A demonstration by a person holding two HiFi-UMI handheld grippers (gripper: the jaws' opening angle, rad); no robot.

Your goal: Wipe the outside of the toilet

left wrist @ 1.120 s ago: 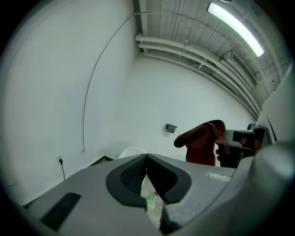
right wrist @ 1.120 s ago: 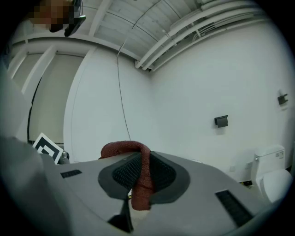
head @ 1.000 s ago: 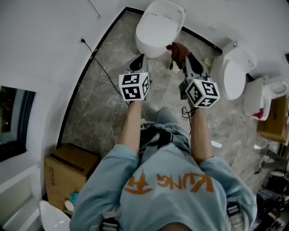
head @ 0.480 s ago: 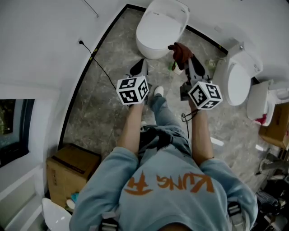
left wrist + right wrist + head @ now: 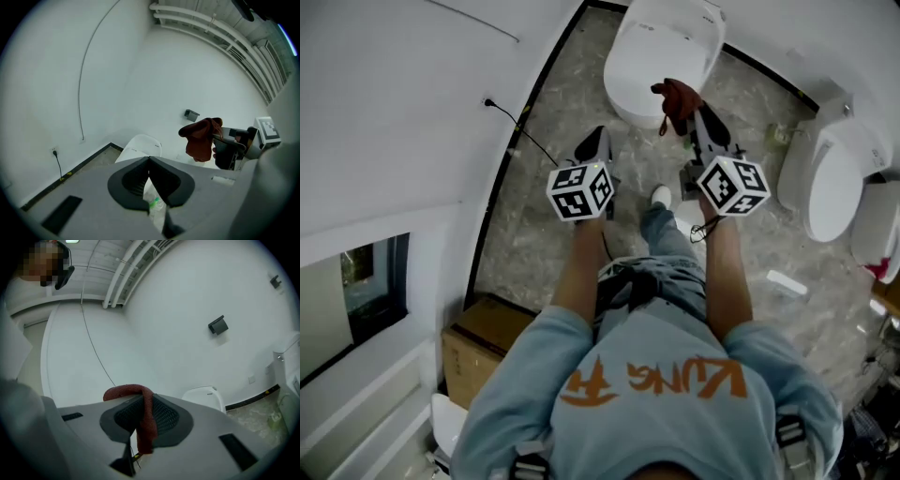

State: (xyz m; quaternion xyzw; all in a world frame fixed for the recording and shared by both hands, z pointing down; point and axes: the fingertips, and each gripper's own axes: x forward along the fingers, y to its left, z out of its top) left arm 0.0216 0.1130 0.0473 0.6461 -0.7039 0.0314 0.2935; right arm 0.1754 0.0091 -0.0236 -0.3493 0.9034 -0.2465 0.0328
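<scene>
right gripper [image 5: 700, 120], held out toward toilet [image 5: 661, 52], pinches red cloth [image 5: 678, 98]; left gripper [image 5: 598, 142] alongside, jaws together.

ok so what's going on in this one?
A person stands facing a white toilet, with tongs in each hand. The right tongs are shut on a dark red cloth, which hangs in the air near the bowl. The left gripper view shows the cloth apart from the toilet, so wiping has not begun. The left tongs are shut with nothing between them, held out beside the right.
</scene>
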